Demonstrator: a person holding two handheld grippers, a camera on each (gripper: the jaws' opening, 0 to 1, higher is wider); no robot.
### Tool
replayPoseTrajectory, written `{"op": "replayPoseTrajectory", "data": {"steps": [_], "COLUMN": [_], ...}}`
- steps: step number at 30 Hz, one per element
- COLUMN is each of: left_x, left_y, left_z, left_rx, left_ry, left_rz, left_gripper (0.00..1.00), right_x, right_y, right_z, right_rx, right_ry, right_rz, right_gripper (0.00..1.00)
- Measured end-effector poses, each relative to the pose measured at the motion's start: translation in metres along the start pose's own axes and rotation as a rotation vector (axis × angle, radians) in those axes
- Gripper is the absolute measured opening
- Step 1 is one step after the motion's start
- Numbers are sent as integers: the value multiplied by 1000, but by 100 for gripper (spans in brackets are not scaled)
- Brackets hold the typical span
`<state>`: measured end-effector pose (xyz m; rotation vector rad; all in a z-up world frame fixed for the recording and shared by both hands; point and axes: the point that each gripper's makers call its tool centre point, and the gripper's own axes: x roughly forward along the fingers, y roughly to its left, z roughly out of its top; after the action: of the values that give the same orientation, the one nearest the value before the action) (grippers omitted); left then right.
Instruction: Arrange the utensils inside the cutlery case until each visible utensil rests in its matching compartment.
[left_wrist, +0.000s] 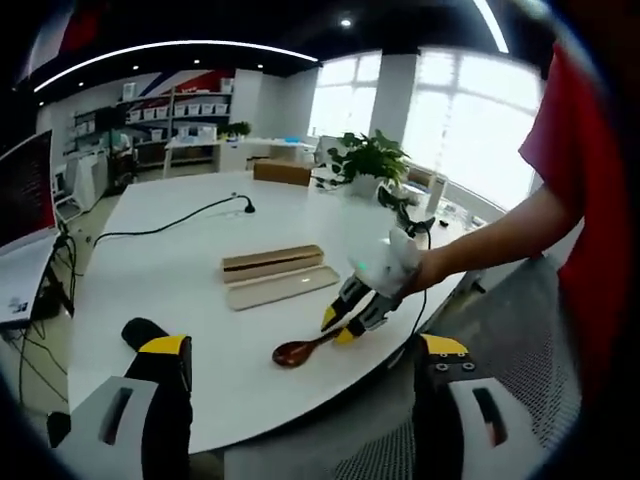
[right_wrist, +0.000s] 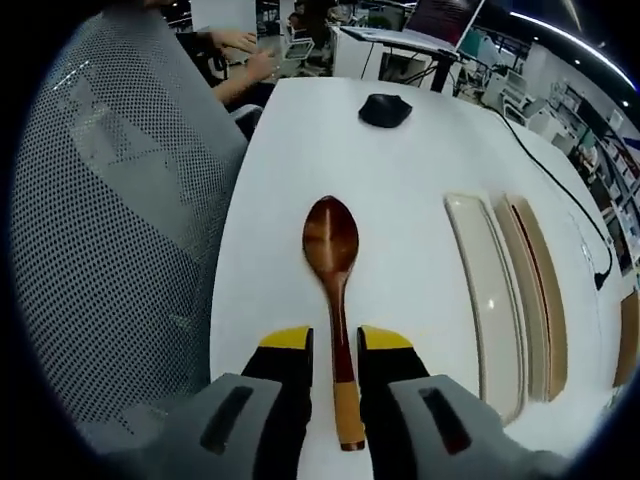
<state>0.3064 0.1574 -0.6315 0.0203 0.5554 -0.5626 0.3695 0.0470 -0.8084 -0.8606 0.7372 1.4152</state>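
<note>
Right gripper (right_wrist: 335, 350) jaws astride spoon (right_wrist: 332, 240)

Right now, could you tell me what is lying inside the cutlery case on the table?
The cutlery case shows long pale compartments with no utensil visible in them; its far, brown-edged section cannot be seen into. The wooden spoon lies outside on the white table, its handle between the right gripper jaws.
</note>
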Motion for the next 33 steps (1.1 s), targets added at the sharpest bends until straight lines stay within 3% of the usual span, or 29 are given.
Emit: {"op": "replayPoseTrajectory", "data": {"steps": [8,18,21,25,30,33], "left_x": [1,0,-1,-1,0,0], "left_y": [0,0,1,2,4,3], "left_z": [-3,-7,-10,-12,-12,-13], "left_rx": [1,1,0,-1,-6,-5], "left_ry": [19,43,53,62,60,68], "left_rz": [6,10,6,11,12,6], "left_gripper": [92,89,85,86,86,86], "right_x": [2,8,10,12,12,12], "right_y": [-1,5,5,6,5,4], "right_z": [-6,0,2,3,3,2], "right_rx": [-12,-41,-42,-89,-80,-24], "right_ry": [22,30,30,33,25,9], "right_rz": [2,18,24,21,33,49], "right_gripper": [11,11,6,2,2,2]}}
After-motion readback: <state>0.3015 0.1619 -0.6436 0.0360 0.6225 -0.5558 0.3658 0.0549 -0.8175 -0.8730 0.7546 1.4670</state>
